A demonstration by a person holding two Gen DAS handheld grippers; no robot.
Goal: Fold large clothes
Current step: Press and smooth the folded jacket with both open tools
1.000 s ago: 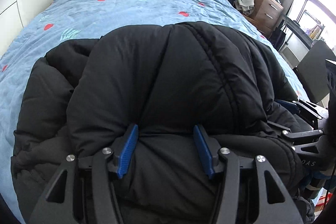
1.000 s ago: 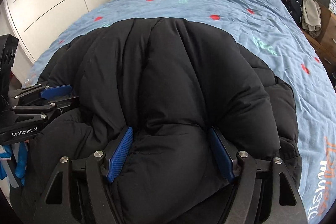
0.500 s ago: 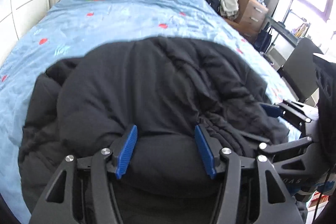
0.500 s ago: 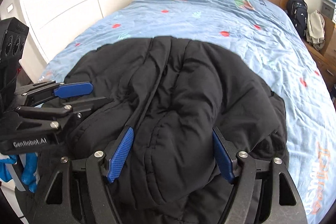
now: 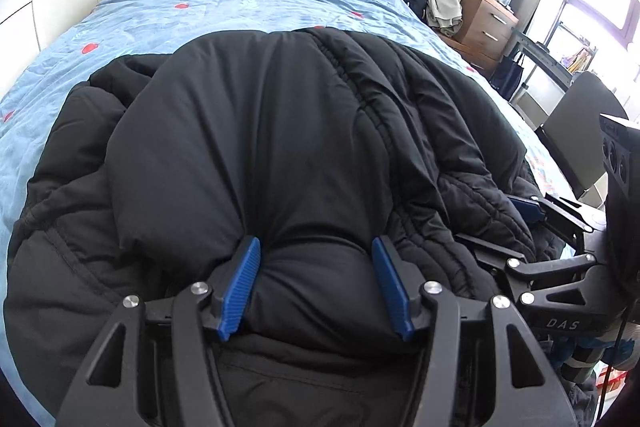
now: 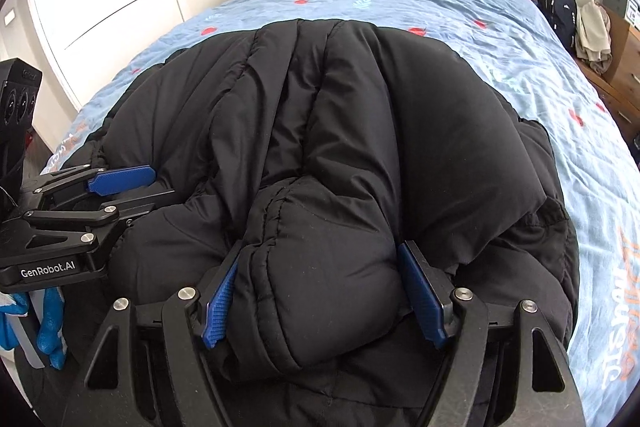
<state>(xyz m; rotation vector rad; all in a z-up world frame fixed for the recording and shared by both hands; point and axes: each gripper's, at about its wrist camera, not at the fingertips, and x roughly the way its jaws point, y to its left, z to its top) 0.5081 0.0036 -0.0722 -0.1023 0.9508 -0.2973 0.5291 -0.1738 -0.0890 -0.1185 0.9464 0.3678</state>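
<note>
Black puffer jacket (image 5: pixel 280 147): soft, bulky, springy; likely slippery.
Left gripper (image 5: pixel 316 287): clamping its lower-centre hem.
Right gripper (image 6: pixel 324 299): pinching a padded fold.

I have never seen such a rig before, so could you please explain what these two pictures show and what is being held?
There is no robot here: a person holds a two-finger gripper in each hand, each with a fisheye camera looking along its blue fingers. One picture comes from the left gripper, the other from the right gripper; each also shows the other gripper at its edge. A black puffy jacket lies on a bed with a blue cover. Both grippers pinch a thick fold of the jacket at its near edge.
</note>
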